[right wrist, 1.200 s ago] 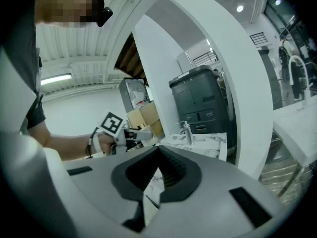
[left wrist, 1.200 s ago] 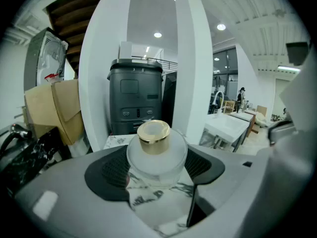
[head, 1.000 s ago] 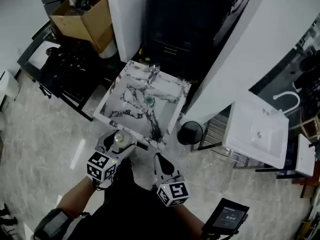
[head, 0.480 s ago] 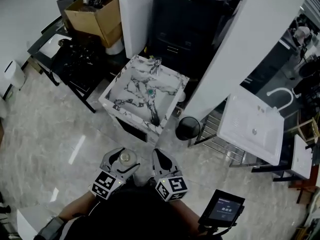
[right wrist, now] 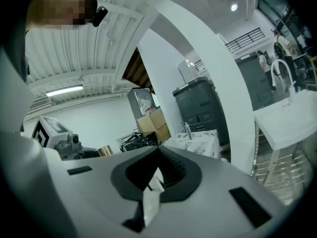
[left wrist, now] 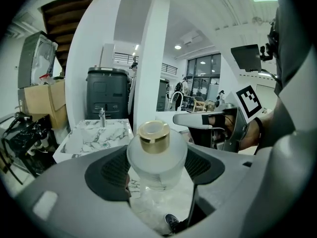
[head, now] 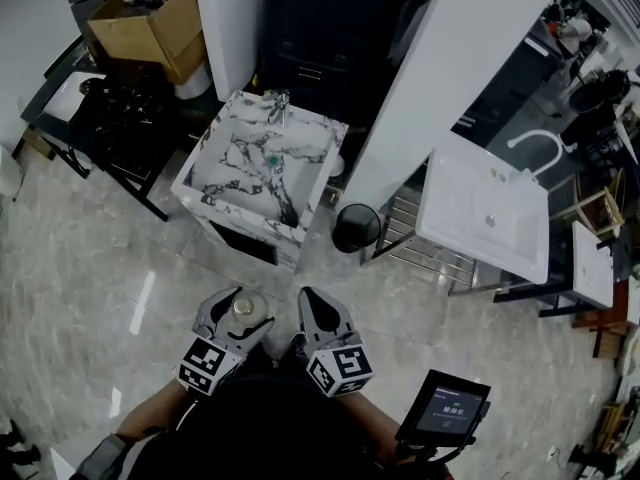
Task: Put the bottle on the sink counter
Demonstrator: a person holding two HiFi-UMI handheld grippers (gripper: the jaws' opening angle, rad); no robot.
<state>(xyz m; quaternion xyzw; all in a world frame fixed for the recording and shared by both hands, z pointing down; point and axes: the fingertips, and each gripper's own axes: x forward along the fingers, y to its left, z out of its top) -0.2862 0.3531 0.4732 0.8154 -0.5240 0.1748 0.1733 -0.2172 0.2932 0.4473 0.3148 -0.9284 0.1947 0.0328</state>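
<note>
Bottle (left wrist: 156, 155), single, clamped in left tool (head: 238, 313), right tool (head: 315, 308) closed and empty, one marble sink (head: 232, 160)

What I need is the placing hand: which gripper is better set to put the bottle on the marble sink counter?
Left. The left gripper is shut on the frosted bottle, facing the marble sink ahead; the right gripper is shut and empty.
</note>
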